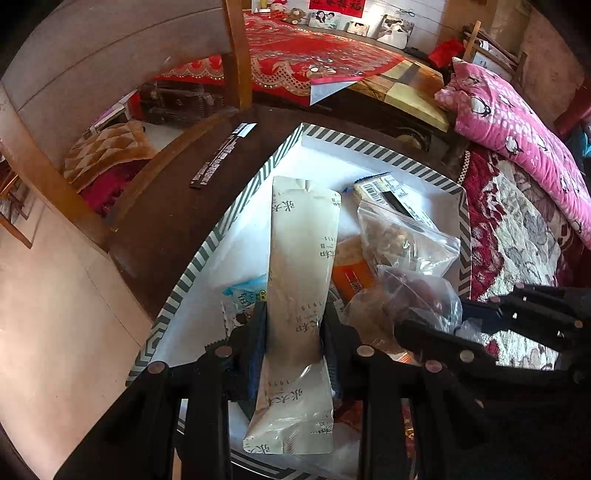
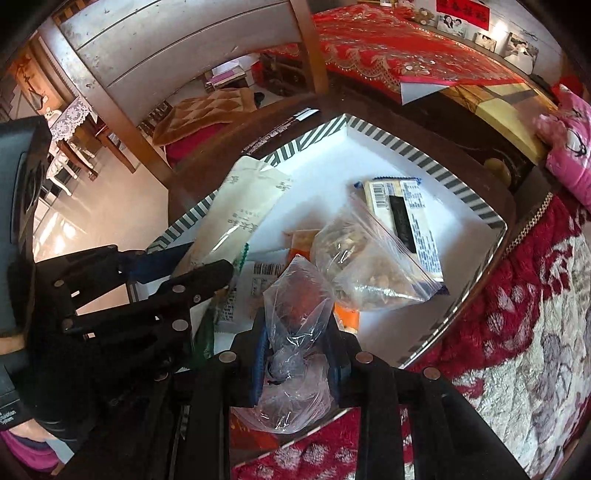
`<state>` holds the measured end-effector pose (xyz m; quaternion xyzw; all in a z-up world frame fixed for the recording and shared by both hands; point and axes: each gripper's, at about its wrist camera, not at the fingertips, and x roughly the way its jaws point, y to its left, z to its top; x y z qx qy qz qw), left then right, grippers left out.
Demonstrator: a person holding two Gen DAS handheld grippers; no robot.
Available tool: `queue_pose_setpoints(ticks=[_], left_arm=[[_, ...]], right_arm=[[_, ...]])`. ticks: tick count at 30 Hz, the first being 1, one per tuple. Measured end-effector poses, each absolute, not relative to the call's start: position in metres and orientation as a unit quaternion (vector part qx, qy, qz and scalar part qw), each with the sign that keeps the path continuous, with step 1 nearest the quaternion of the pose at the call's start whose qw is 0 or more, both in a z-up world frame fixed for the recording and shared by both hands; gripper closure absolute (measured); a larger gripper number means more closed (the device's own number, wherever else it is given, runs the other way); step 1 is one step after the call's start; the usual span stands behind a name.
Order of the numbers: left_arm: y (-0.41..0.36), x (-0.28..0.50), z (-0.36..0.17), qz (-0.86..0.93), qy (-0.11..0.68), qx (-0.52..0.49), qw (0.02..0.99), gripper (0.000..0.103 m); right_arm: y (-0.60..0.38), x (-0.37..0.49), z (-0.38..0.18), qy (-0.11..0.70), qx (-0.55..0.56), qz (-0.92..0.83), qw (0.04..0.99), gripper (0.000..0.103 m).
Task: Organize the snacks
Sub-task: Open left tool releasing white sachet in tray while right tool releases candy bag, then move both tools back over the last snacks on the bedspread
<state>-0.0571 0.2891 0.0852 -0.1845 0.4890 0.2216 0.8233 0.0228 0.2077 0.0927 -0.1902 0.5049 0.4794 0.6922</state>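
Red embroidered cloth (image 1: 317, 59) with framed photos (image 1: 395, 31) behind it, pink pillow (image 1: 517, 147) on a floral blanket (image 1: 517, 229).

Warm daylight; glare on floor (image 2: 92, 206) at left. Strong fisheye bending, dark corner vignetting. Pink pillow (image 2: 569, 155) motion-blurred; centre sharp.

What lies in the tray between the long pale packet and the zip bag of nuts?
An orange packet lies between the long pale packet and the zip bag of nuts, seen in the left wrist view.
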Motion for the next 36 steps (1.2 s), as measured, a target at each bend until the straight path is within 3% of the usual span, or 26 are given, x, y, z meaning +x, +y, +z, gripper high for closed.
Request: queue_pose_setpoints(ticks=[3,7,11,14,19,36], left_arm=[[0.291,-0.059,0.086,0.225,0.487,-0.187,0.823,0.074],[0.292,-0.063,0.089,0.23,0.481,-0.19,0.824,0.07],[0.286,-0.063,0.094,0.233,0.479,-0.178,0.827,0.066],[0.281,-0.066,0.1,0.241,0.469,-0.17,0.833,0.042],[0.274,-0.068,0.111,0.25,0.456,-0.16,0.839,0.028],[0.198,-0.041,0.132,0.185,0.452,-0.13,0.863,0.02]], right_arm=[[0.203,0.019,0.093,0.511,-0.176,0.487,0.686,0.072],[0.194,0.016,0.093,0.528,-0.151,0.496,0.673,0.061],[0.186,0.01,0.099,0.523,-0.151,0.498,0.675,0.058],[0.18,0.008,0.103,0.519,-0.149,0.498,0.679,0.055],[0.165,0.007,0.112,0.508,-0.141,0.49,0.694,0.051],[0.077,0.024,0.123,0.508,-0.095,0.435,0.738,0.042]])
